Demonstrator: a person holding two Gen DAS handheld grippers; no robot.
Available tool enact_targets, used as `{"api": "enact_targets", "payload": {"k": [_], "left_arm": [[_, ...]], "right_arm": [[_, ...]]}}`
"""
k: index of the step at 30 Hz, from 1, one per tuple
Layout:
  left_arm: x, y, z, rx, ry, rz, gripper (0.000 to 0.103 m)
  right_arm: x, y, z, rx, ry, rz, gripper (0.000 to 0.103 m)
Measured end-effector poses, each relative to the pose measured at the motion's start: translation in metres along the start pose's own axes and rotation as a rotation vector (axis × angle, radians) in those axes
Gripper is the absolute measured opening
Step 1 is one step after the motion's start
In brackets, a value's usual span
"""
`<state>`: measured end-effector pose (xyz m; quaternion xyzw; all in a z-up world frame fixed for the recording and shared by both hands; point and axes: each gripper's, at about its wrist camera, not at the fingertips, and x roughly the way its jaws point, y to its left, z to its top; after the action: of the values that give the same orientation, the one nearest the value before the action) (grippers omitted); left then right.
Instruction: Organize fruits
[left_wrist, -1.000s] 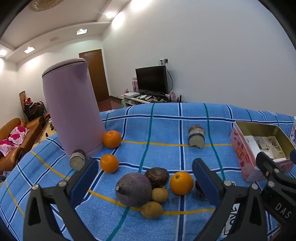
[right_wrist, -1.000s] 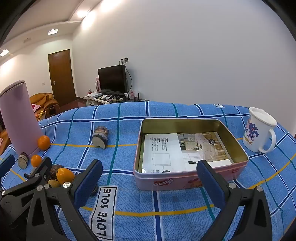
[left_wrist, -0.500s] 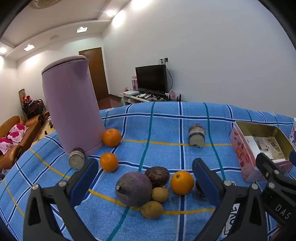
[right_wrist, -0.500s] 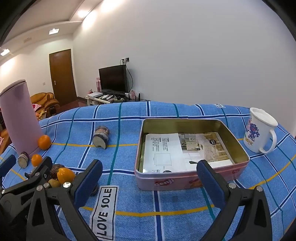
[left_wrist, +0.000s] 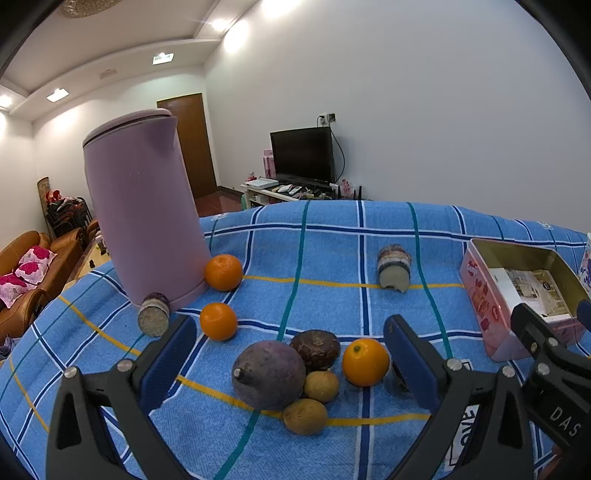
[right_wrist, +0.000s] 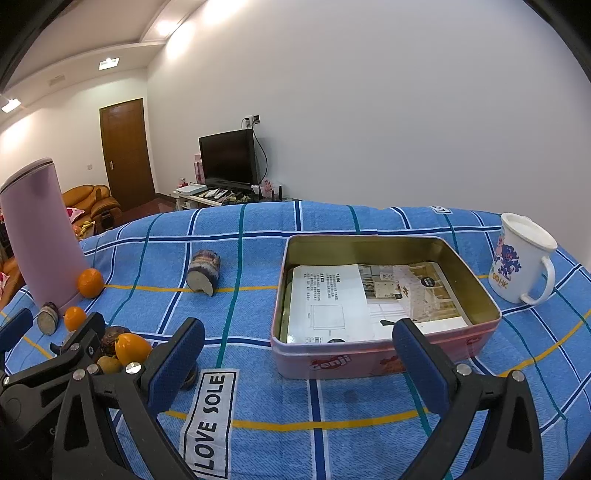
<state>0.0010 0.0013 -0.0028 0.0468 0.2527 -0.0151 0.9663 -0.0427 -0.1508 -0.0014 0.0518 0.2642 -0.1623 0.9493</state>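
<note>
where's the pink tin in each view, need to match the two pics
Left wrist view: the pink tin sits at the far right edge, partly behind the right gripper.
Right wrist view: the pink tin fills the centre, just beyond the open fingers.
Shared landmark: the purple kettle, standing on the left in both.

Both grippers hover side by side, left gripper (left_wrist: 290, 363) and right gripper (right_wrist: 299, 356) spread wide (nothing held).
</note>
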Motion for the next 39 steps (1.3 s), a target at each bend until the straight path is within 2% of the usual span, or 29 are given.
{"api": "enact_targets", "payload": {"k": [18, 33, 39], "left_arm": [[0.0, 0.0, 0.0, 0.0, 0.003, 0.0, 0.103], [0.003, 0.008, 0.0, -0.009, 0.018, 0.004, 0.103], [0.007, 0.036, 0.01, -0.047, 0.003, 0.06, 0.103]], "right_arm": [[0.0, 0.001, -0.001, -0.003, 0.0, 0.013, 0.102], [-0.002, 0.006, -0.002, -0.021, -0.002, 0.059, 0.102], [-0.001, 0.007, -0.002, -0.026, 0.004, 0.078, 0.101]]}}
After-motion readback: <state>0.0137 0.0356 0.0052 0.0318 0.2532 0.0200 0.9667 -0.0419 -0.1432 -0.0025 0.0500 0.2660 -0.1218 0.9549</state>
